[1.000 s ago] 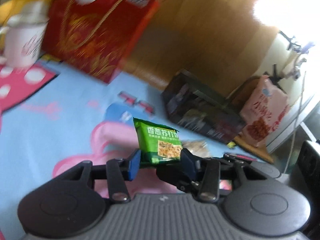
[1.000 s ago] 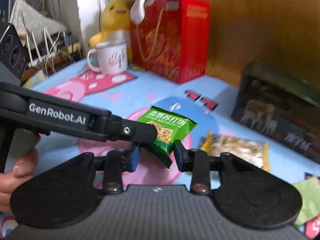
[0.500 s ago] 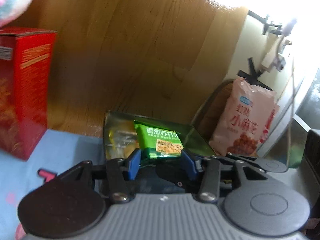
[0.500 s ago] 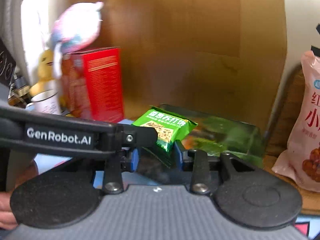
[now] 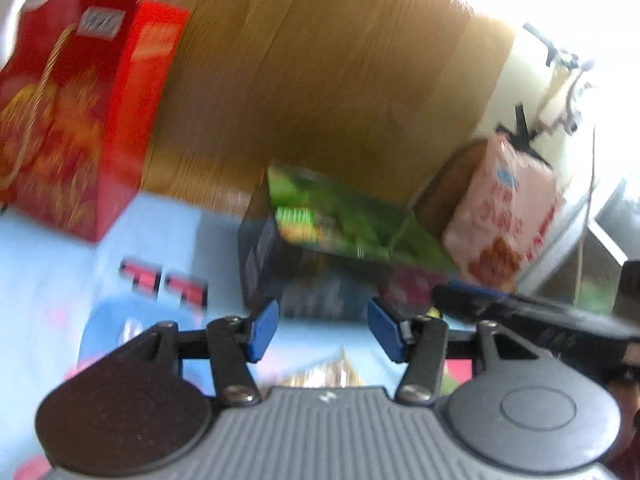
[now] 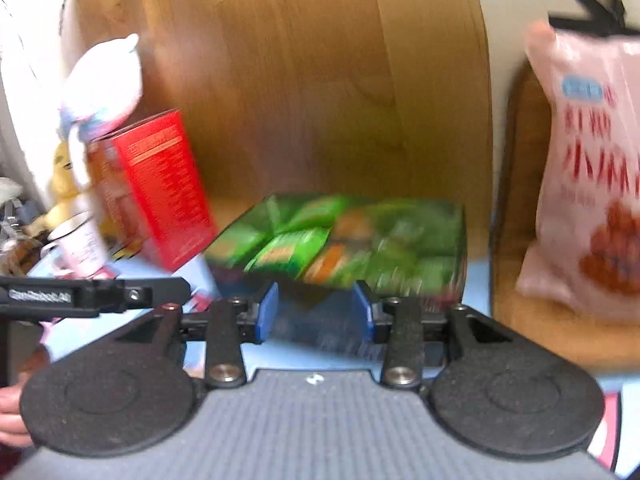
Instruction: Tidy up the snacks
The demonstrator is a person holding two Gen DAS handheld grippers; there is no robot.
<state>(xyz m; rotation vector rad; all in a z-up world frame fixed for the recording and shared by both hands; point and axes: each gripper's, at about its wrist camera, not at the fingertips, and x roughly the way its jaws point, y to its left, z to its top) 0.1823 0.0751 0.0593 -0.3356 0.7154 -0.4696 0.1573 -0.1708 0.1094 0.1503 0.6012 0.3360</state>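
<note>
A dark open box (image 6: pixel 448 216) stands against the wooden wall and holds several green snack packets (image 6: pixel 292 248); it also shows in the left wrist view (image 5: pixel 256 256) with a green packet (image 5: pixel 296 220) at its left end. My left gripper (image 5: pixel 322 330) is open and empty, just short of the box. My right gripper (image 6: pixel 316 316) is open and empty at the box's near side. A clear snack packet (image 5: pixel 324 376) lies on the blue cloth under the left gripper. Both views are blurred.
A tall red box (image 5: pixel 80 136) stands at the left, with a plush toy (image 6: pixel 104 84) on it and a white mug (image 6: pixel 80 248) beside it. A pink snack bag (image 6: pixel 588 168) leans at the right. The other gripper's arm (image 6: pixel 88 300) crosses the lower left.
Both grippers have opened and let go of the green packet, which now lies in the box. Both have drawn back a little from the box.
</note>
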